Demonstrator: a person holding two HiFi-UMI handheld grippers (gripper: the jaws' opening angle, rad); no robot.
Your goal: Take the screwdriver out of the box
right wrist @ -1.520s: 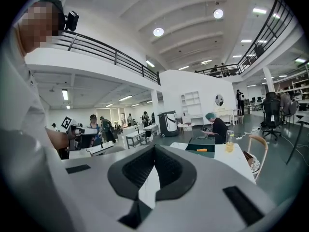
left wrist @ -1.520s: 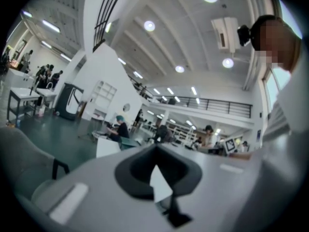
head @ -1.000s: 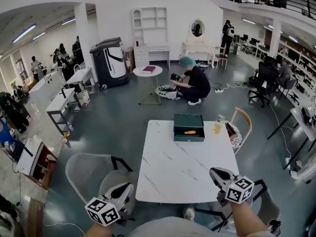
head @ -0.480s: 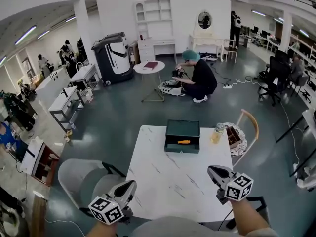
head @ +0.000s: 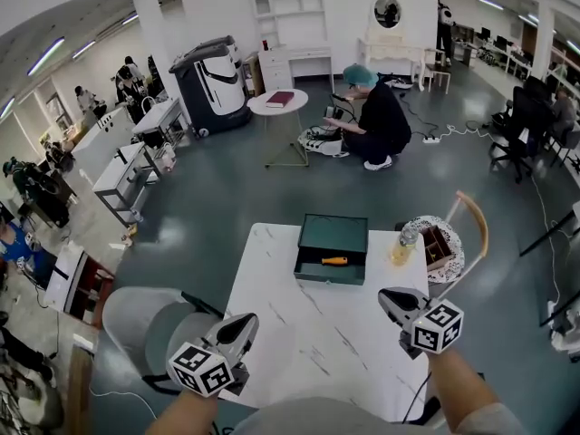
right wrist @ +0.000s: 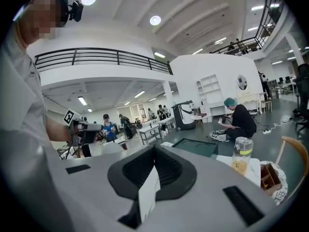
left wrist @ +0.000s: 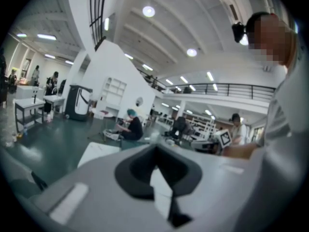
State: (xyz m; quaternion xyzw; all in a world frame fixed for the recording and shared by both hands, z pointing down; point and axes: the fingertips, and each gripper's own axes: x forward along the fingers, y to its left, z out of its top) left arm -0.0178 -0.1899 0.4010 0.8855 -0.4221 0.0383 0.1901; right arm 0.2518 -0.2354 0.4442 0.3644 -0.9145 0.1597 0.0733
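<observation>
An open dark green box (head: 332, 236) stands at the far side of the white marble table (head: 317, 338). An orange-handled screwdriver (head: 334, 261) lies inside it near its front wall. My left gripper (head: 250, 319) hovers at the table's near left edge, jaws together and empty. Over the near right part of the table my right gripper (head: 384, 294) is shut with nothing in it. Both point toward the box and stay well short of it. In the right gripper view the box (right wrist: 195, 147) shows beyond the shut right gripper (right wrist: 154, 149). The left gripper (left wrist: 155, 149) shows no gap in its own view.
A bottle of yellow drink (head: 403, 244) stands at the table's far right corner. A wooden-backed chair (head: 476, 225) holding a brown basket (head: 439, 246) is beside it. A grey armchair (head: 145, 320) stands left of the table. A person (head: 379, 123) crouches on the floor beyond.
The view has closed in on the table, so the box looks nearer. Both grippers have come forward over the table's near edge, still shut.
</observation>
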